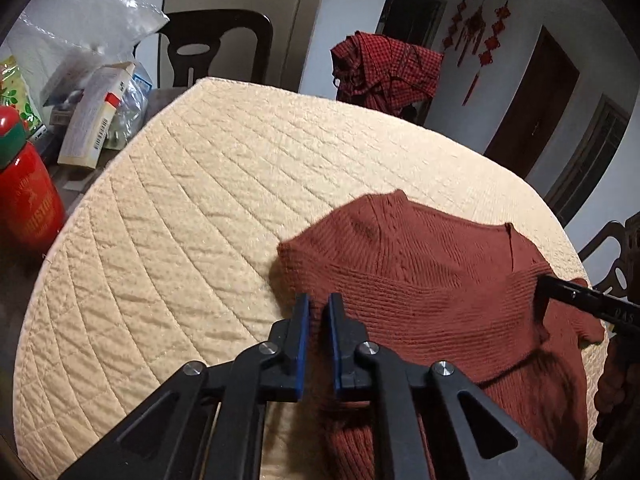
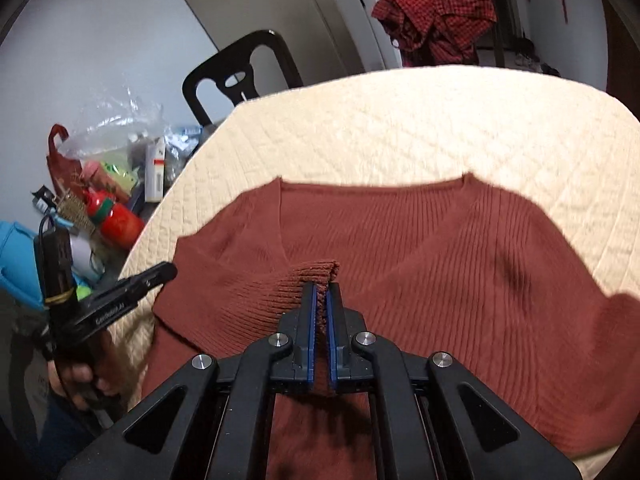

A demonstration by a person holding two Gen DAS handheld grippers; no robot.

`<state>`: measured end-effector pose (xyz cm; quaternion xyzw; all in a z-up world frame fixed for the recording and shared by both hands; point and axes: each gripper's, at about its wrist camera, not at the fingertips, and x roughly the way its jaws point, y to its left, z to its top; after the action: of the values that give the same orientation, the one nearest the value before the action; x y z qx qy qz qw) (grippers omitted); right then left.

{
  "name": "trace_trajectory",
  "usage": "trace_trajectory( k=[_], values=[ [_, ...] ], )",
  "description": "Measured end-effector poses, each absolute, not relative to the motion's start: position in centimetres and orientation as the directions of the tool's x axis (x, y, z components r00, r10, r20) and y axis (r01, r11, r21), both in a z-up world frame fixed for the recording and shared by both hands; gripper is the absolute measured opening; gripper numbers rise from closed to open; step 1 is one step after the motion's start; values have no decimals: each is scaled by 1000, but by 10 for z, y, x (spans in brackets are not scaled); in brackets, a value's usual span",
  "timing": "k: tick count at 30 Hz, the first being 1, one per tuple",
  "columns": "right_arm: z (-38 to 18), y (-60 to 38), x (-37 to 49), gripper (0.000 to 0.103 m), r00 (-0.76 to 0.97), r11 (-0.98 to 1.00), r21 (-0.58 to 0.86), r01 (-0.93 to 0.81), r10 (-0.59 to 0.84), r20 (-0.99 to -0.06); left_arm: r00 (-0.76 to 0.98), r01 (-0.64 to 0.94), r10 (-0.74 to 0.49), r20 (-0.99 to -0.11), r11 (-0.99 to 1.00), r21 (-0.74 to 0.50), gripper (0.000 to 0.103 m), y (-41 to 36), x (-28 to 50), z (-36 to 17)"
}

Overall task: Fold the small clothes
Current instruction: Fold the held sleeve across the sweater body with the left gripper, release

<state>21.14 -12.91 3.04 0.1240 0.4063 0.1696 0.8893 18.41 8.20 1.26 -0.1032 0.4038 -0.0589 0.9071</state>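
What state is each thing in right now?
Rust-red ribbed knit sweater: spread on the quilt, one cuff lifted.
Right gripper: shut on the sweater cuff.
Left gripper: shut on sweater fabric.
Cream quilted cover: spread flat.
Red checked garment: bunched, unfolded.

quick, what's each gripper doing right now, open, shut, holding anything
Left gripper: shut on the near-left edge of the rust-red sweater.
Right gripper: shut on the ribbed cuff of the sweater's sleeve.

The left claw (image 1: 319,308) pinches the rust-red sweater (image 1: 432,280) on the cream quilt (image 1: 180,200).
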Motion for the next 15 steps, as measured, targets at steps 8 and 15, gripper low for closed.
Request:
trace_trajectory(
  k=[8,15],
  values=[
    [14,-141,217,8,586,916,369,-156,387,-712,682,25,-164,-713,979,-202,11,83,175,21],
    [13,-126,187,8,571,924,309,-225,382,-726,661,121,-199,-724,980,-158,11,59,151,20]
  ],
)
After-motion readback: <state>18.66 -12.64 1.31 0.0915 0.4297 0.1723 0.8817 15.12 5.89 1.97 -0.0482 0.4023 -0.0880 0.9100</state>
